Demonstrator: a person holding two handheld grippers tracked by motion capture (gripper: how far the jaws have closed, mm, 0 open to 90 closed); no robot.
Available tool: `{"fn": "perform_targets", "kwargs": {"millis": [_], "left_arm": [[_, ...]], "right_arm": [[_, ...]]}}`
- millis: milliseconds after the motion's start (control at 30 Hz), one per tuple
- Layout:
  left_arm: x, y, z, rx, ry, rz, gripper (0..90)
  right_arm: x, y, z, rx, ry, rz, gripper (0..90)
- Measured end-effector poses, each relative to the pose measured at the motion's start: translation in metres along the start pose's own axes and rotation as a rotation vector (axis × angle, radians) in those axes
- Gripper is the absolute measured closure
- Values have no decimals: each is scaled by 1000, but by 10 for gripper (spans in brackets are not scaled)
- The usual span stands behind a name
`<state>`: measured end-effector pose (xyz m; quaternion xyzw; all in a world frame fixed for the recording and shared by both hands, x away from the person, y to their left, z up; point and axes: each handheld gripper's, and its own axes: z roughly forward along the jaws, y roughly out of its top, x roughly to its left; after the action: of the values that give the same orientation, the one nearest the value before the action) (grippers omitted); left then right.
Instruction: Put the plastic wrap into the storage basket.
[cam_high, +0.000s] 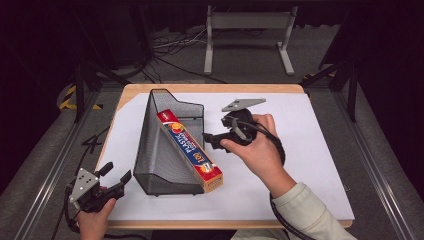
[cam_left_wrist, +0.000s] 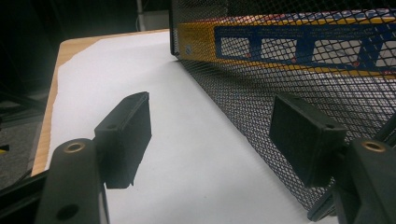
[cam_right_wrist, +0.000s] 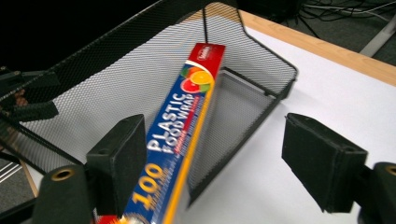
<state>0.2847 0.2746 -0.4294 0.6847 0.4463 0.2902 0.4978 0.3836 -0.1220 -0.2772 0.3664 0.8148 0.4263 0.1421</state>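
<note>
White paper is covering the wooden desk (cam_high: 320, 150), with dark floor and cables lying beyond its far edge. Near the middle, a black mesh basket (cam_high: 160, 150) is sitting on the paper, and a long plastic wrap box (cam_high: 190, 149) is leaning along its right wall, its near end jutting past the basket's near right corner. The right claw (cam_high: 209, 140) is hovering just right of the box, released and empty. The left claw (cam_high: 116, 172) is waiting at the near left corner, also spread apart and empty.
</note>
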Motion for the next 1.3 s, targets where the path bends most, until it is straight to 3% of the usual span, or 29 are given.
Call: {"fn": "perform_targets", "kwargs": {"millis": [167,300,500,733,933,1167,1300], "left_arm": [[-1,0,0,0,1,-3,303],[0,0,0,2,0,-6,299],[-1,-1,0,5,3,-4,297],[-2,0,0,8,4,-2,296],[-3,0,2,10,-5,4,273],[-3,0,2,13,-14,5,267],[-3,-1,3,17,-19,12,265]], "right_arm": [[-25,-11,-19,-23,-4,-25,206],[-42,-22,-37,-35,65,-15,198],[-61,-46,-62,-44,-9,-93,198],[-88,-81,-83,-65,-29,-93,191],[-105,-102,-91,-77,-47,-49,145],[-127,-143,-86,-107,-66,-40,121],[-132,-155,-83,-116,-69,-38,109]]}}
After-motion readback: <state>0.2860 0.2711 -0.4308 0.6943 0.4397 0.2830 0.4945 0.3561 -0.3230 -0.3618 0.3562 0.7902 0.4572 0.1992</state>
